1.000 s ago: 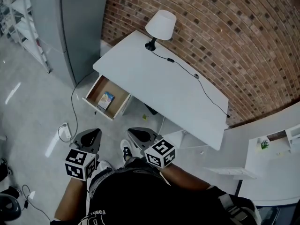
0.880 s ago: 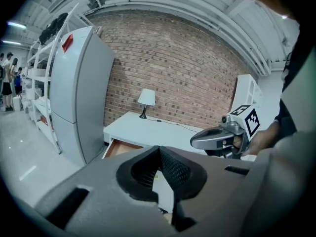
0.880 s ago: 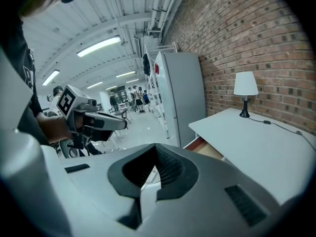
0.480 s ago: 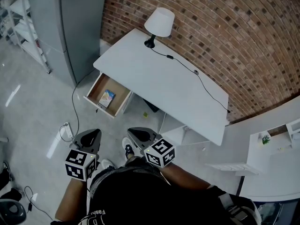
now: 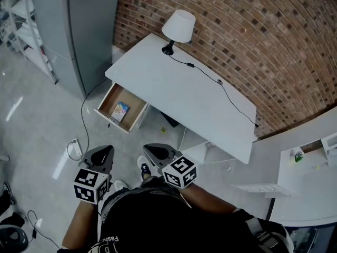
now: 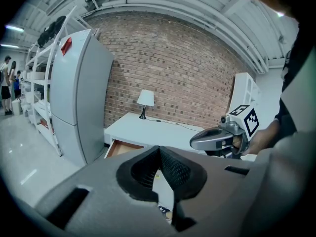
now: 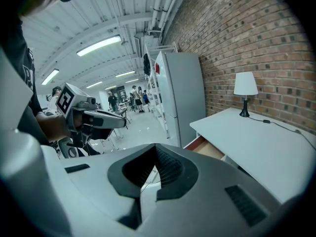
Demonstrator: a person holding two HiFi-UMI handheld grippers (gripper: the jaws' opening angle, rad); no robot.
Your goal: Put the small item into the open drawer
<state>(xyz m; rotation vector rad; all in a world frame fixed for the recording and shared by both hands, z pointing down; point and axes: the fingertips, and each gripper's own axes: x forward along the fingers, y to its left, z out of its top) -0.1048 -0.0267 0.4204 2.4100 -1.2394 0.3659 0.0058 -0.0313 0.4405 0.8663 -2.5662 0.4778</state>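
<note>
The small item, a colourful packet, lies inside the open wooden drawer at the left end of the white desk. My left gripper and right gripper hang side by side close to the person's body, well short of the drawer and over the floor. Both are shut with nothing between the jaws. In the left gripper view the drawer shows past the left gripper. The right gripper also points toward the drawer.
A white lamp stands at the desk's far corner, its black cable running along the brick wall. A tall grey cabinet stands left of the desk. A power strip and cord lie on the floor. White shelving is at the right.
Only the head view has shifted slightly. Both grippers stay where they were, shut, and the packet still lies in the drawer.
</note>
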